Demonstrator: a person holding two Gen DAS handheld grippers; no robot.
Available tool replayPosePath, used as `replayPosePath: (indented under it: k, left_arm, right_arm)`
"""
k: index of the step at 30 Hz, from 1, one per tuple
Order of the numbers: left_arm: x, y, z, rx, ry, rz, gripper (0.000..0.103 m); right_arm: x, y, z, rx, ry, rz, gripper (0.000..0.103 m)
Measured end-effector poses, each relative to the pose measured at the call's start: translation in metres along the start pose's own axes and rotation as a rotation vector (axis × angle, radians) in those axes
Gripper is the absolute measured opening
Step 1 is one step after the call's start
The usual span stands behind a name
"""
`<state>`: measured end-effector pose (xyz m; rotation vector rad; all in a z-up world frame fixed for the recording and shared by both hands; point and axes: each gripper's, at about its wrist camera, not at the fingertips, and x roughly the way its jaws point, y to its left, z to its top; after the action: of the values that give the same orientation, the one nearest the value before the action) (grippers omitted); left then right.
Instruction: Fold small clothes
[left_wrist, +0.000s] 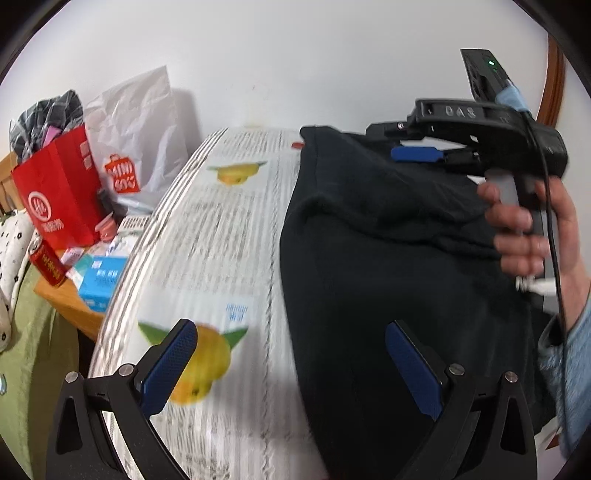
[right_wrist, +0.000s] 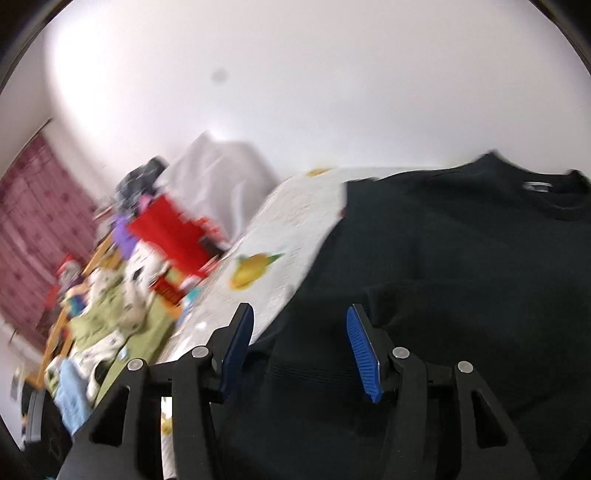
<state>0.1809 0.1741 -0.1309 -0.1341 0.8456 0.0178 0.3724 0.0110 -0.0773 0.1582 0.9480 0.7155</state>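
A black garment (left_wrist: 388, 258) lies spread on a table under a white cloth printed with text and yellow fruit (left_wrist: 221, 240). My left gripper (left_wrist: 290, 332) hangs open above the garment's left edge, one finger over the cloth and one over the fabric, nothing between them. My right gripper (left_wrist: 406, 149) is held by a hand (left_wrist: 517, 229) over the garment's far right part. In the right wrist view the right gripper (right_wrist: 299, 314) is open above the black garment (right_wrist: 461, 258), pinching nothing. The neckline with a white label (right_wrist: 537, 186) lies at the far edge.
Left of the table stand a red paper bag (left_wrist: 59, 195), a white plastic bag (left_wrist: 136, 147), a blue box (left_wrist: 103, 277) and a red can (left_wrist: 48, 267) on a wooden surface. A green cloth (left_wrist: 29, 350) lies lower left. A white wall stands behind.
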Motion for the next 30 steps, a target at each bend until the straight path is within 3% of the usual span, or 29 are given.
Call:
replayPosePath:
  k: [4, 7, 11, 20, 29, 30]
  left_arm:
    - [0.006, -0.01, 0.021, 0.006, -0.017, -0.048, 0.1]
    - [0.016, -0.022, 0.039, 0.023, -0.031, -0.087, 0.091]
    - [0.037, -0.041, 0.064, 0.04, -0.029, -0.15, 0.079]
    - [0.097, -0.065, 0.104, 0.051, 0.004, -0.193, 0.06]
    - [0.148, -0.049, 0.108, -0.076, 0.108, -0.215, 0.056]
    - [0.15, -0.048, 0.108, -0.081, 0.107, -0.214, 0.052]
  right_arm:
    - [-0.041, -0.002, -0.009, -0.072, -0.083, -0.109, 0.052]
    - [-0.081, -0.025, -0.025, -0.123, -0.087, -0.301, 0.052]
    - [-0.13, -0.07, -0.055, -0.116, -0.059, -0.485, 0.052]
    - [-0.222, -0.18, -0.122, 0.069, -0.045, -0.682, 0.052]
    - [-0.259, -0.222, -0.153, 0.172, -0.066, -0.738, 0.052]
    - [-0.259, -0.221, -0.153, 0.172, -0.067, -0.742, 0.052]
